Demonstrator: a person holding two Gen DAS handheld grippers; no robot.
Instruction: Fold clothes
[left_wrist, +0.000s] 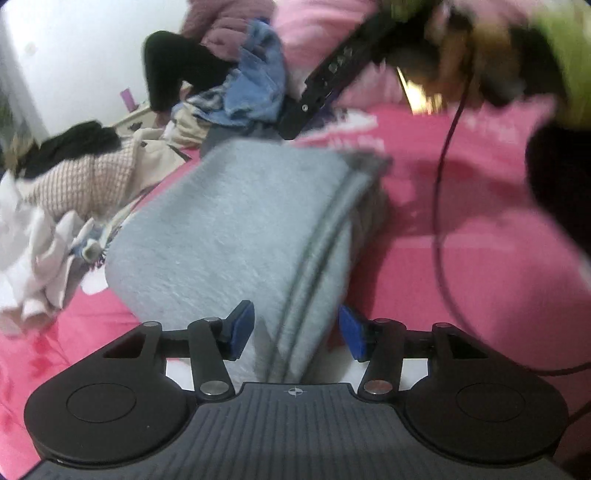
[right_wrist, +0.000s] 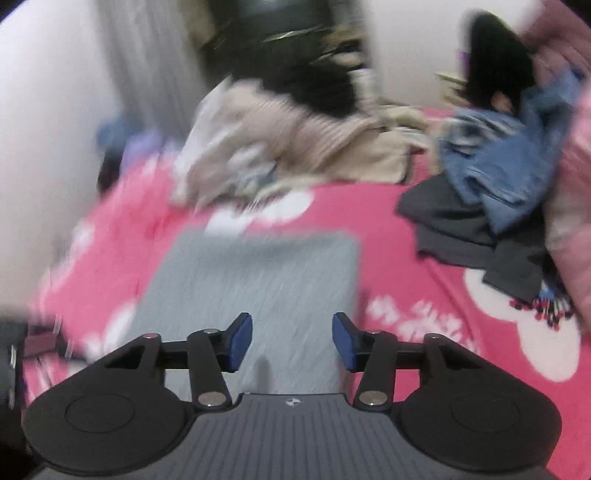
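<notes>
A pink bedspread (right_wrist: 399, 229) with white flower shapes covers the bed and carries everything else. Along its far edge lies a heap of unfolded clothes: a beige ribbed knit (right_wrist: 295, 140) with a black garment (right_wrist: 314, 85) on top, and toward the far right corner a blue denim piece (right_wrist: 517, 147) lying over a dark grey garment (right_wrist: 461, 229). In the left wrist view the same heap shows a checked beige top (left_wrist: 92, 181) and crumpled white cloth (left_wrist: 33, 258) by the left edge.

Nearer the front edge, in the middle of the bedspread, lies the folded grey garment (left_wrist: 229, 229), a thick rectangle with a seam running along its right side.

The left gripper (left_wrist: 295, 330) has its blue pads spread, with the near end of the grey garment between them; the pads do not seem to press on the fabric. The right gripper (right_wrist: 291, 341) is also spread, above the grey garment, though heavy blur makes contact hard to judge. A thin dark cable (left_wrist: 439, 206) hangs over the bedspread to the right.
</notes>
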